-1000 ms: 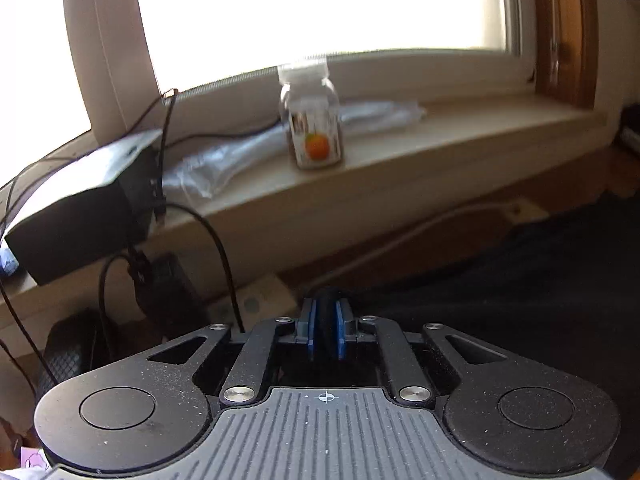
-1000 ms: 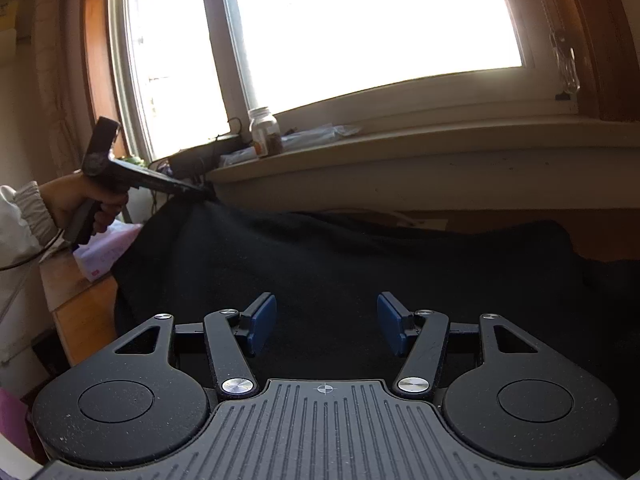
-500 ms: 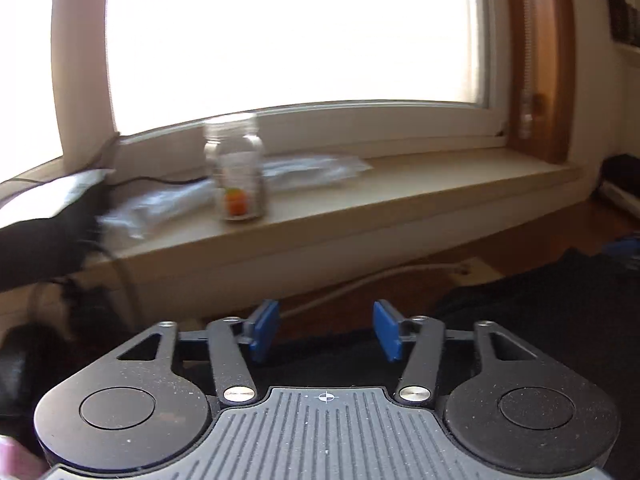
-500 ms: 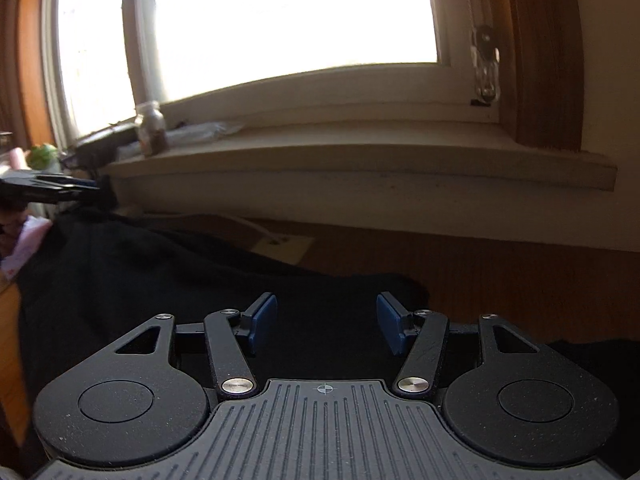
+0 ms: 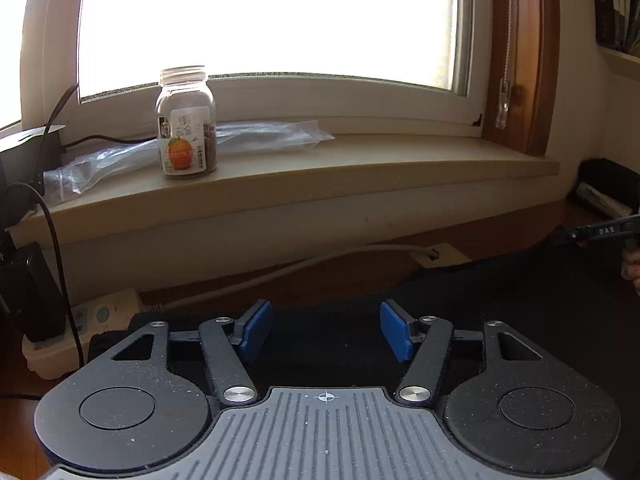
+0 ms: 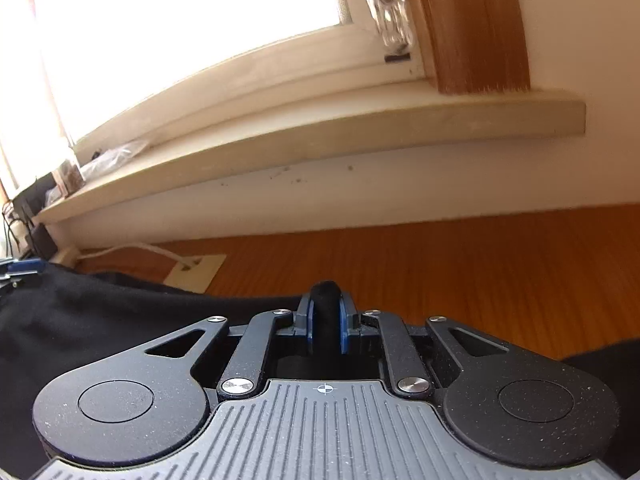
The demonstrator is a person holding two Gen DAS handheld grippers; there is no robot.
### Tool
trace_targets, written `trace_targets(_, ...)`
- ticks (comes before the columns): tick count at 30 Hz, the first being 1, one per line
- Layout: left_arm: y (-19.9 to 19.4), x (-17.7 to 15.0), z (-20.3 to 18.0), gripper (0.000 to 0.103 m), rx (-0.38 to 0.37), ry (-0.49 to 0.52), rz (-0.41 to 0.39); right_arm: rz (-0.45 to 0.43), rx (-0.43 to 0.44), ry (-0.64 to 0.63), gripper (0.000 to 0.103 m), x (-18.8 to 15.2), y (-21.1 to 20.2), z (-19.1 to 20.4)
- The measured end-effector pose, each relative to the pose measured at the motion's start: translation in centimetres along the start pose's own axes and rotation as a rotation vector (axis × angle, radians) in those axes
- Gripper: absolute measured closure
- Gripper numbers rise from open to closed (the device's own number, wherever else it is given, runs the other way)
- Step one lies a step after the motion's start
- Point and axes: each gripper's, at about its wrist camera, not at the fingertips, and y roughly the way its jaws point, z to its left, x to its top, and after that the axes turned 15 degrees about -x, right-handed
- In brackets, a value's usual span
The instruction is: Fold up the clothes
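Observation:
A black garment (image 5: 520,300) lies spread on the wooden table below the window. My left gripper (image 5: 326,334) is open and empty, its blue pads apart just above the garment's far edge. My right gripper (image 6: 326,322) is shut on a bunched fold of the black garment (image 6: 100,312) at its far edge. In the left wrist view the right gripper (image 5: 596,232) shows at the far right, held by a hand. In the right wrist view the left gripper's blue pad (image 6: 24,267) peeks in at the far left.
A glass jar (image 5: 186,122) with an orange label and clear plastic bags (image 5: 260,140) sit on the windowsill. A power strip (image 5: 72,332), black adapter and cables are at the left. A white cable (image 6: 132,250) runs to a wall plate. Bare wooden table (image 6: 440,264) lies beyond the garment.
My left gripper let go of the garment and opened, then moved right. My right gripper moved right along the far edge and shut on a fold of the garment.

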Motion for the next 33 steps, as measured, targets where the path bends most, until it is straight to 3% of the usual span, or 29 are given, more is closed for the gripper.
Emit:
trace_targets(2, 0.5, -0.7, 0.4, 0.034, 0.007, -0.002, 0.023, -0.008, -0.063, -0.047, 0.066, -0.2, 0.0, 0.5)
trace_targets(4, 1.0, -1.5, 0.6, 0.033, 0.010, 0.004, 0.038, -0.035, -0.085, -0.066, 0.061, -0.3, -0.8, 0.9)
trace_targets(9, 1.9, -2.9, 0.7, 0.030, 0.019, 0.032, 0.042, -0.118, -0.013, -0.132, 0.048, -1.5, -5.2, 2.3)
trace_targets(15, 1.8, -2.3, 0.0, 0.029, 0.053, 0.020, 0.032, -0.107, 0.106, -0.162, 0.044, -6.1, -9.5, 2.9)
trace_targets(18, 1.9, -1.2, -1.9, 0.029, 0.039, 0.000, 0.004, -0.087, 0.117, -0.175, 0.044, -8.3, -10.5, 3.2)
trace_targets(23, 4.8, 1.4, -8.2, 0.027, -0.113, 0.071, -0.042, -0.086, 0.070, -0.233, 0.044, -10.7, -11.4, 3.7)
trace_targets(26, 8.0, 2.2, -11.8, 0.027, -0.198, 0.080, -0.032, -0.109, 0.046, -0.206, 0.036, -11.2, -12.5, 2.8)
trace_targets(33, 14.1, 3.0, -17.6, 0.026, -0.315, 0.101, 0.023, -0.171, -0.096, -0.119, 0.034, -13.1, -15.0, -3.9)
